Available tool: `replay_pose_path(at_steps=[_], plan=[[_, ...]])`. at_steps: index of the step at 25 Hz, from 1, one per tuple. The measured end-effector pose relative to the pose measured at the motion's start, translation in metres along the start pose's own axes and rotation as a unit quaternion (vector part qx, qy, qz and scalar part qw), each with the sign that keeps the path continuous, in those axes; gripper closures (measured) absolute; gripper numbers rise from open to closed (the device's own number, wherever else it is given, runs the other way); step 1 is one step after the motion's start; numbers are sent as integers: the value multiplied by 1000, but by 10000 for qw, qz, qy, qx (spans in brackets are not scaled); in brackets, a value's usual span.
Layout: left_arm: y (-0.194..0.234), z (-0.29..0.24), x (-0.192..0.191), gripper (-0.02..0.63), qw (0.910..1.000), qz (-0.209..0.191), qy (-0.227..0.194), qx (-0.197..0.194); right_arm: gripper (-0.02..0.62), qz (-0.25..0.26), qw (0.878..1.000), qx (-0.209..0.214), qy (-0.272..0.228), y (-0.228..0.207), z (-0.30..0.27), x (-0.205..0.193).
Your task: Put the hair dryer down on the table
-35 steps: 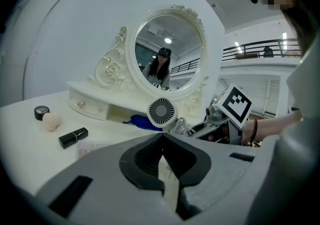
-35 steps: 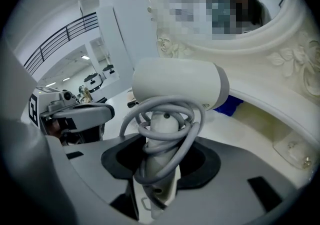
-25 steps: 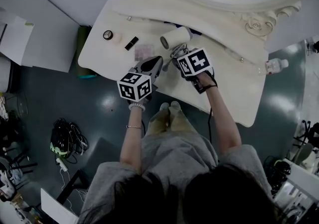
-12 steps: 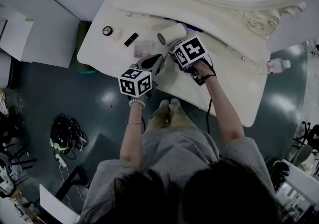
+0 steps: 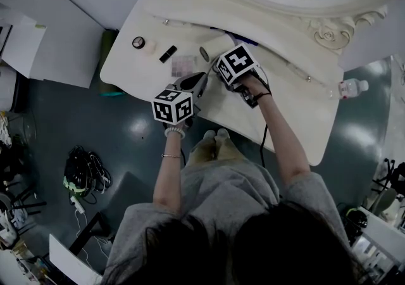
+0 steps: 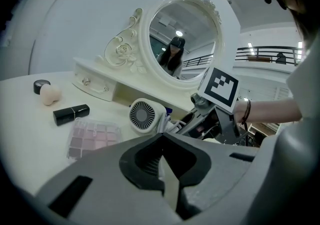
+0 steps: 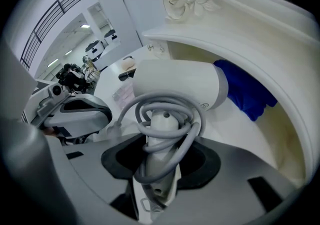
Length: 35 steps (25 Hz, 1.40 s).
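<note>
The white hair dryer [image 7: 175, 86] has its grey cord coiled round the handle [image 7: 161, 134]. My right gripper [image 7: 160, 151] is shut on that handle, and the barrel points along the table. In the head view the hair dryer [image 5: 213, 50] is low over the white vanity table [image 5: 285, 109], close under the mirror's shelf; I cannot tell if it touches. In the left gripper view its round rear grille [image 6: 144, 115] faces me. My left gripper [image 5: 192, 80] hovers just left of it, jaws together and holding nothing [image 6: 163, 141].
A blue cloth [image 7: 245, 91] lies under the shelf behind the dryer. To the left lie an eyeshadow palette [image 6: 94, 138], a black lipstick [image 6: 71, 113], a sponge [image 6: 48, 95] and a small round compact [image 6: 41, 85]. The oval mirror [image 6: 182, 39] stands behind. A bottle [image 5: 345, 88] stands on the floor.
The right gripper has carried the hair dryer a little left and farther in toward the mirror's base. The left gripper has hardly moved.
</note>
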<state>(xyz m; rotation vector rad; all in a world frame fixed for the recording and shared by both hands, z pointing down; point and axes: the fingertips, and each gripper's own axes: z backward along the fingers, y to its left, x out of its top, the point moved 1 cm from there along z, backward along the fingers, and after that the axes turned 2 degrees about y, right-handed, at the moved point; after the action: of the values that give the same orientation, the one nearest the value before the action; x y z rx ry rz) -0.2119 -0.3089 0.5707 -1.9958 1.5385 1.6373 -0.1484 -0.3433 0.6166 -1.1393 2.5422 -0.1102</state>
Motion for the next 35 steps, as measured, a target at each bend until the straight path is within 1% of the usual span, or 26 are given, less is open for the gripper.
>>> replay_pose_path(at_steps=[10, 19, 24, 25, 27, 28, 30, 35], plan=[[2, -3, -4, 601, 10000, 52, 68, 34, 405, 84, 9997, -192, 97, -1, -3, 1], [0, 0, -6, 601, 9999, 98, 52, 57, 394, 185, 9981, -540, 222, -2, -7, 1], [-1, 0, -6, 601, 9999, 82, 46, 49, 383, 119, 9983, -570, 98, -2, -8, 3], [-2, 1, -6, 601, 10000, 78, 46, 43, 377, 106, 9983, -570, 74, 0, -8, 3], [-3, 1, -6, 601, 10000, 65, 49, 36, 342, 128, 9983, -574, 14, 2, -8, 4], [-3, 2, -5, 601, 10000, 59, 49, 33, 339, 158, 9981, -590, -32, 3, -8, 5], [-3, 4, -5, 601, 10000, 46, 47, 23, 337, 150, 9978, -633, -149, 3, -6, 8], [-3, 7, -3, 601, 10000, 7, 35, 4, 321, -101, 9963, -632, -566, 2, 7, 14]])
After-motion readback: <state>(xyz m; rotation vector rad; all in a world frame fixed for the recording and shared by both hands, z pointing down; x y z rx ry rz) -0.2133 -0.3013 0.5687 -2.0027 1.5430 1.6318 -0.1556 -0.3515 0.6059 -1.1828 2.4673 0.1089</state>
